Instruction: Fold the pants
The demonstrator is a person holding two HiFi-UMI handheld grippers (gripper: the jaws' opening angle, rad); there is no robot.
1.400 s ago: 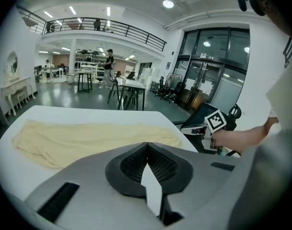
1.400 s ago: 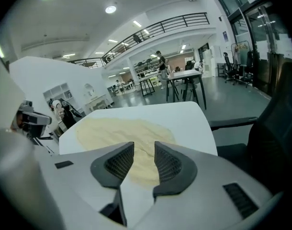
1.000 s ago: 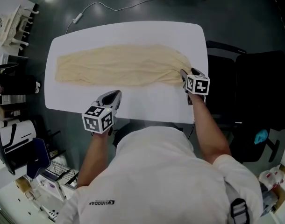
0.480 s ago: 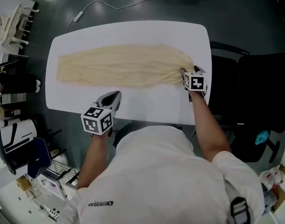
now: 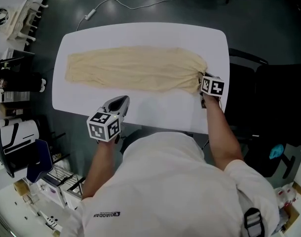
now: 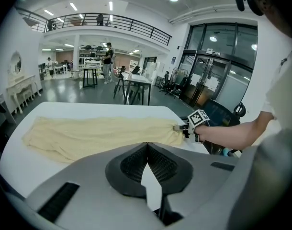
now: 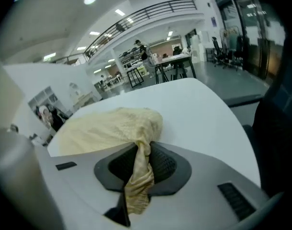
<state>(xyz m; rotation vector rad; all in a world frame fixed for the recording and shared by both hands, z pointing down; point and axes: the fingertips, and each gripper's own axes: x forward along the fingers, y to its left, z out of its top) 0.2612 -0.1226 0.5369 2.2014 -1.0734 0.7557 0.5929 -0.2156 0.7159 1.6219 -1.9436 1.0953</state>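
— What differs from a second ago?

— Going left to right: the left hand-held gripper [image 5: 118,101] stays at about 7 o'clock from the middle of the tabletop [image 5: 160,110], over its near edge. Its jaws are pressed together with nothing between them. The pants [image 5: 135,69] lie where they lay before. The right hand-held gripper [image 5: 200,79], at 3 o'clock, was at the end of the pants with its jaws spread. They have just been closing and now pinch a bunch of the cream cloth.

— And which way do the pants run?

— They lie flat on the far half of the tabletop, in the head view. Their long axis goes from 9 o'clock to 3 o'clock. The 9 o'clock end lies broad and free. The 3 o'clock end is gathered to a narrow bunch in the right jaws, near the right edge of the tabletop.
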